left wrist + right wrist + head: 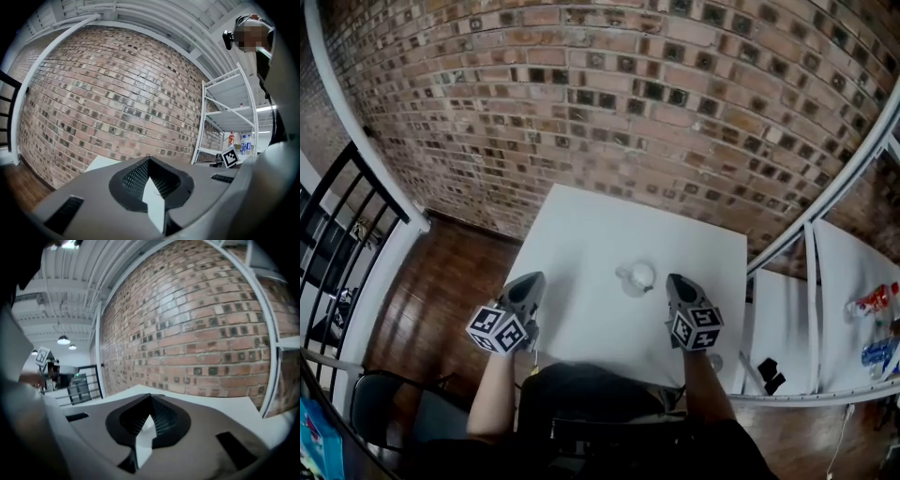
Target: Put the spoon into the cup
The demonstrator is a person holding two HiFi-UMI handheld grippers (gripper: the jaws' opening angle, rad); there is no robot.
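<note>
A small white cup (637, 277) stands near the middle of the white table (581, 234); its handle points left. No spoon shows clearly; I cannot tell whether one is inside the cup. My right gripper (675, 279) hovers just right of the cup with its jaws shut and nothing between them; in the right gripper view (150, 398) the tips meet. My left gripper (534, 279) is over the table's left part, well away from the cup, jaws together and empty (148, 160).
A brick wall (609, 103) rises behind the table. A white shelf unit (811, 309) stands to the right with bottles (874, 300) and a black item (771, 375). A black railing (337, 216) and a dark chair (380, 403) are at the left, on wooden floor.
</note>
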